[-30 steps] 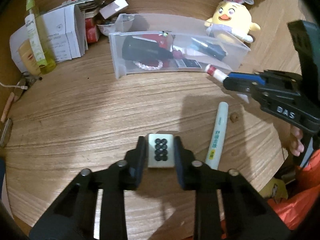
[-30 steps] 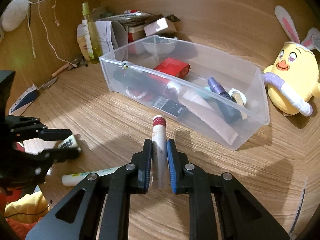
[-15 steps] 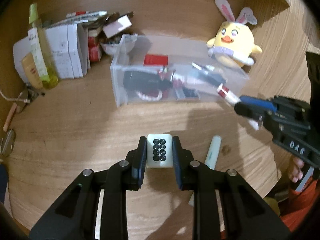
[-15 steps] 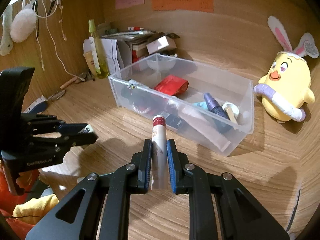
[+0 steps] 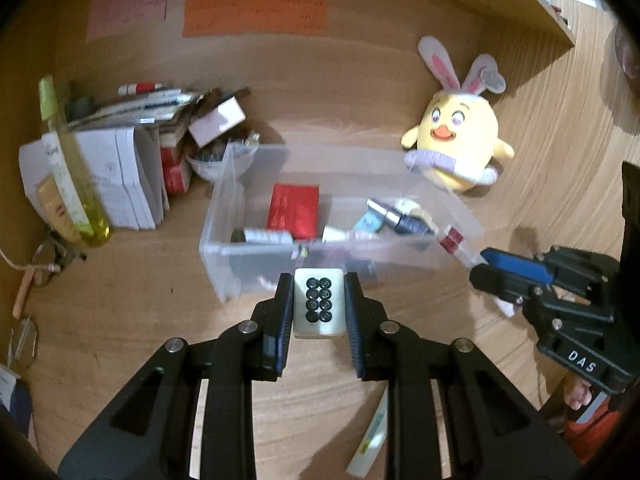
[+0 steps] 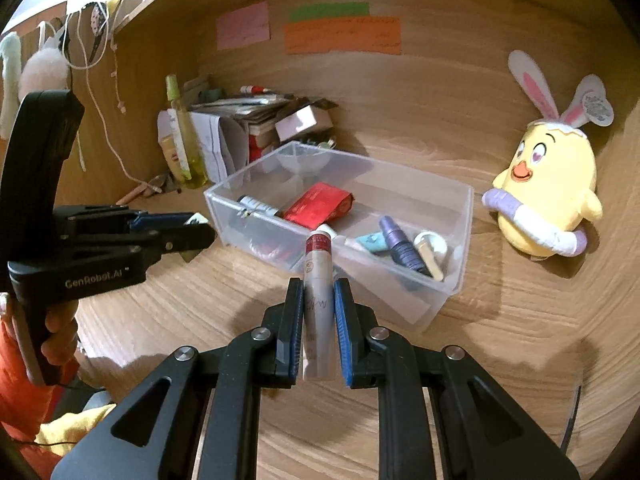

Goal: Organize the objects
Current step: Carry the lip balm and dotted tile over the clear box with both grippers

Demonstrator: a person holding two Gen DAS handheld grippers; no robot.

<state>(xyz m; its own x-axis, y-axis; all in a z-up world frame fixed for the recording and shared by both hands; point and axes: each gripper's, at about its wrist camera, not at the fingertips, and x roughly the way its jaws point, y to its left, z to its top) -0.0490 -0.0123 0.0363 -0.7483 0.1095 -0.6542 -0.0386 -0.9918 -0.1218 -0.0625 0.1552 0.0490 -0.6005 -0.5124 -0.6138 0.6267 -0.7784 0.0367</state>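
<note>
**A:** Left wrist view first. What am I holding?

**B:** The left gripper (image 5: pixel 319 309) is clamped on a mahjong tile (image 5: pixel 319 314), dots face up, held clear of the desk (image 5: pixel 120 320). The clear bin (image 5: pixel 224 248) sits just beyond the fingertips; the tile's far edge overlaps its near wall in this view. The right gripper (image 5: pixel 478 270) shows at right with a red-capped tube (image 5: pixel 452 242) poking toward the bin's right end.

**A:** Step?

**B:** I judge it as carry-to-bin, both loads in transit. Next I need to go forward over the near wall, then release over a free spot. A white tube (image 5: pixel 370 436) lies on the desk near right, not yet picked.

**A:** Right wrist view?

**B:** The right gripper (image 6: pixel 317 316) is closed on the tube (image 6: pixel 318 304), cap pointing away, above the desk in front of the bin (image 6: pixel 460 240). The bin holds a red packet (image 6: pixel 320 210) and a purple bottle (image 6: pixel 396 246). The left gripper (image 6: pixel 192 228) is at left, level, tips near the bin's left corner, tile edge just visible.

**A:** Pose?

**B:** Both point at the bin, well apart from each other.
</note>
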